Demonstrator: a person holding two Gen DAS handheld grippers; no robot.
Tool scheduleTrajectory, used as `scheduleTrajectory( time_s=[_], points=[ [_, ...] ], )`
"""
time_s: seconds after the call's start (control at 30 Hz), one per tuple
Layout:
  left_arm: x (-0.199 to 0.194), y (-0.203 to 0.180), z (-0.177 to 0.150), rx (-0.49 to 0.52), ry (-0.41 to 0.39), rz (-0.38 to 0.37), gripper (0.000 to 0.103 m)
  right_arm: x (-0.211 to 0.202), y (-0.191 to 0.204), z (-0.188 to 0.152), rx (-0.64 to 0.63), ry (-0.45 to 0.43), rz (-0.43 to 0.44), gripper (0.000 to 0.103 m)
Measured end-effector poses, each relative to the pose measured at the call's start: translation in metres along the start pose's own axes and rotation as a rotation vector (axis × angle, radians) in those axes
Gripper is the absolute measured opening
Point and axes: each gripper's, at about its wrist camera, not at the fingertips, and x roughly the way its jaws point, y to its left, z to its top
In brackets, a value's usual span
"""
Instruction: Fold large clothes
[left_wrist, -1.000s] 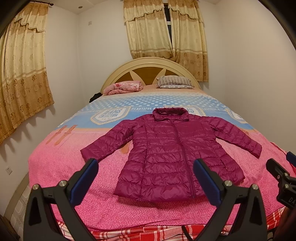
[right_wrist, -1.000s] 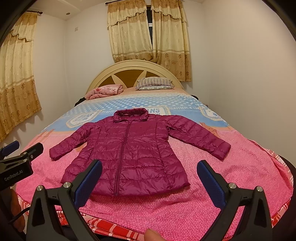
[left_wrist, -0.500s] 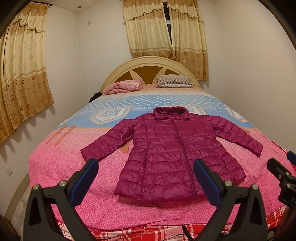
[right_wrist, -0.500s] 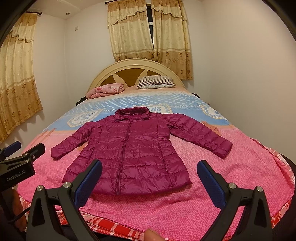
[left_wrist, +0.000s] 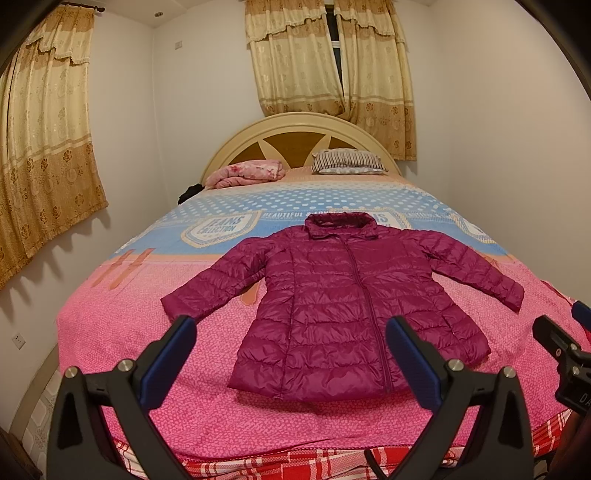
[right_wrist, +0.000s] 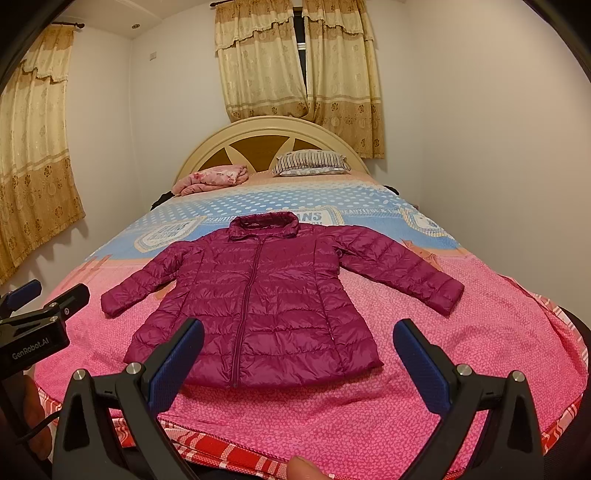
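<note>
The left tool (left_wrist: 290, 345) and the right tool (right_wrist: 298, 349) both hang above the foot of the bed (left_wrist: 110, 325) with their fingers spread wide, gripping nothing. Beyond them the jacket (left_wrist: 343, 306) lies flat on the pink cover, zipped, collar toward the headboard (left_wrist: 295, 127), both sleeves angled out to the sides. A pillow (left_wrist: 347, 162) and a blanket (left_wrist: 245, 173) sit by the headboard.

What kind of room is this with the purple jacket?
A bedroom, most likely. The purple jacket lies spread flat on a big bed with a curved headboard, a striped pillow near it, and curtains over the window.
</note>
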Motion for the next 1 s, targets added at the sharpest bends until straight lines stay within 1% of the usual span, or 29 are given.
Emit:
scheduleTrajectory(
  time_s=[1.0],
  points=[
    [0.0021, 0.0014, -0.0016, 0.0, 0.006, -0.003, 0.103, 0.0036, -0.0018, 0.0015, 0.001, 0.021, 0.008, 0.102]
  ],
)
